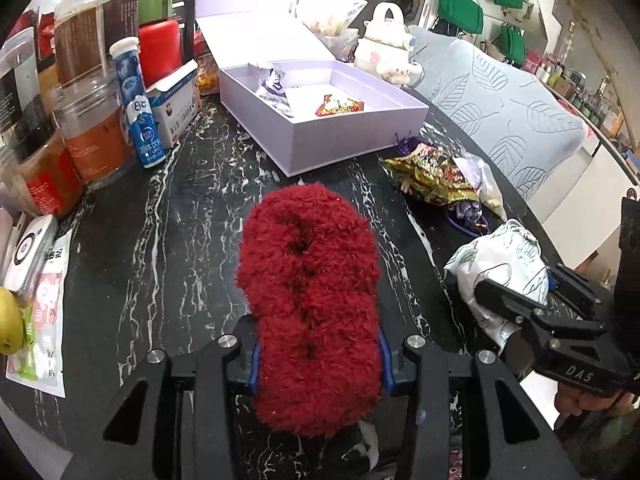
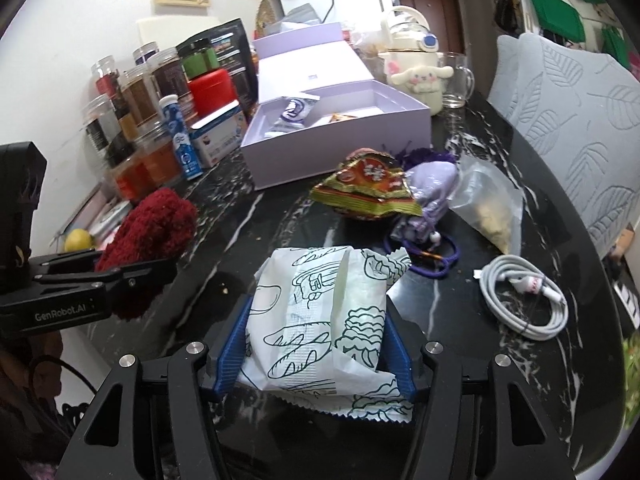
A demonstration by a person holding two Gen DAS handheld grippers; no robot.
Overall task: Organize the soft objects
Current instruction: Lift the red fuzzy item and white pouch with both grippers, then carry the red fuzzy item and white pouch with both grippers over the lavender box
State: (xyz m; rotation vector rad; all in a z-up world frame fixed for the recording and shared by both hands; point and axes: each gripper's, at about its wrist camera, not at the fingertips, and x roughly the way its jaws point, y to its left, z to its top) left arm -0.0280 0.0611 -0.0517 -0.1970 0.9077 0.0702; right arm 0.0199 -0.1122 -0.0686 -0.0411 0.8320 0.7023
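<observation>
Left tool (image 1: 318,364) clamped tight on red fluffy bundle (image 1: 310,304); right tool (image 2: 316,350) gripping white printed packet (image 2: 320,320). Both held just above the dark worktop (image 1: 160,240). Carry step, likely. Next: bring both over the open lilac box (image 1: 344,136) ahead and release inside, clear of its rim.

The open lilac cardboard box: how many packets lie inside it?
2. A white and purple packet lies at the box's back left, a red and yellow packet near its middle. More may be hidden.
</observation>
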